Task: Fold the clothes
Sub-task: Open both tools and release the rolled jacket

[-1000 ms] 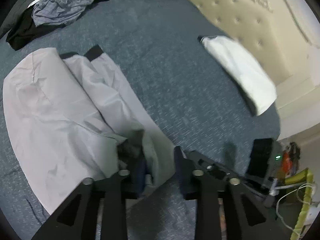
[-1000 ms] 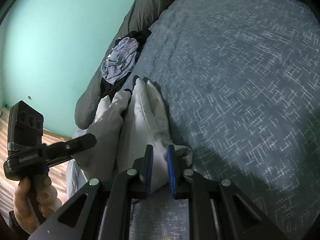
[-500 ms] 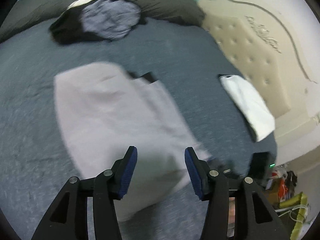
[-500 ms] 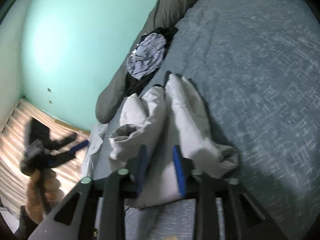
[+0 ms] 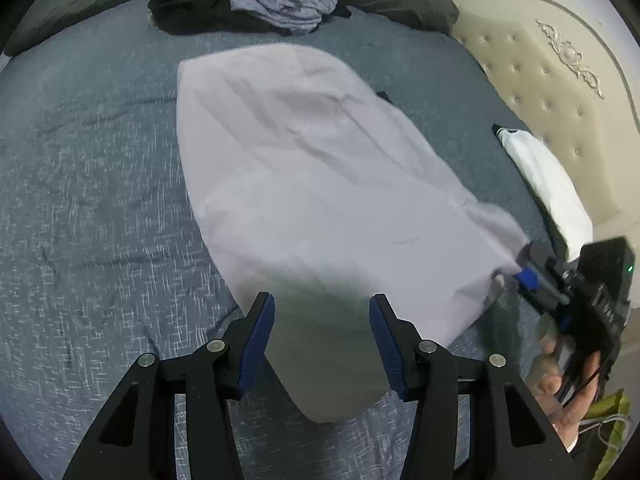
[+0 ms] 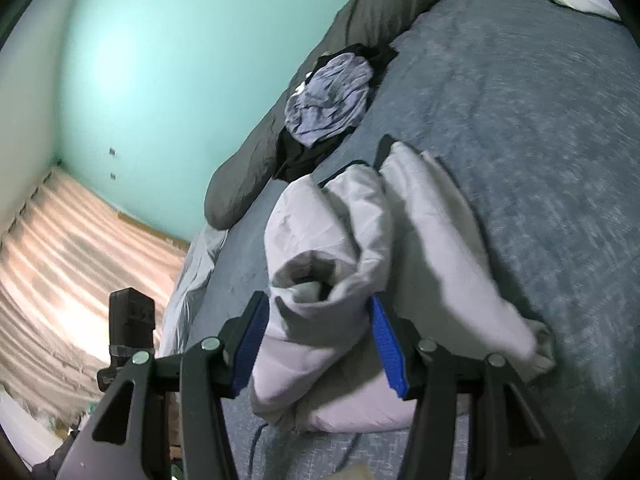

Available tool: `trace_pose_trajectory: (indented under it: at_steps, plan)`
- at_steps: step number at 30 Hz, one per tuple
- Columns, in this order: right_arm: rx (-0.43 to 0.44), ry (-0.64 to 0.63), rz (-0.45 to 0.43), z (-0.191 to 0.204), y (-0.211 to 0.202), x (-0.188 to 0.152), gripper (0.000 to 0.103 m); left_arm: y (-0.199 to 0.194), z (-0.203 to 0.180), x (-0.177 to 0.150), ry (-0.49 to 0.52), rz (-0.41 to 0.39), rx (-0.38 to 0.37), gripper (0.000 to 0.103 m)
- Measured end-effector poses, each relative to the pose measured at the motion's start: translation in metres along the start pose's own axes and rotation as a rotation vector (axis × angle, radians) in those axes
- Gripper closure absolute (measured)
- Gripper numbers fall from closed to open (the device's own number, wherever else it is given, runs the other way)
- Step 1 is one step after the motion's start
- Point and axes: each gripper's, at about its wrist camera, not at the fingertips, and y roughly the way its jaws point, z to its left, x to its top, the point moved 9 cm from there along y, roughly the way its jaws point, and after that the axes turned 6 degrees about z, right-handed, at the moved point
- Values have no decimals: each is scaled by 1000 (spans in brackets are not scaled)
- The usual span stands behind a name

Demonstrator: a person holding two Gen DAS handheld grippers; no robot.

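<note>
Spreading wide now, the right gripper (image 6: 318, 340) lets go of the light grey garment (image 5: 320, 184), jaws opening around its bunched hem; left gripper (image 5: 322, 344), earlier pinching cloth, hangs open above the garment, mid-blue bedspread (image 5: 92, 208).

Pale grey garment (image 5: 320, 184) on blue-grey, white-flecked bedspread (image 5: 100, 200).

Black left gripper (image 5: 322, 332) arms, silver screws, blue-padded fingers (image 5: 256, 340).
</note>
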Motion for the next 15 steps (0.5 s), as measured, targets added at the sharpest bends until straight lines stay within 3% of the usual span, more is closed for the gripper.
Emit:
trace_pose_trajectory:
  at_steps: [2,15]
  plan:
    - [5,-12,-4,5,4,2,50,5,1,-4,-3,8,-7,49]
    - [-169,-14,62,-21,33,1,50,18,-4,-13,2,17,-31,49]
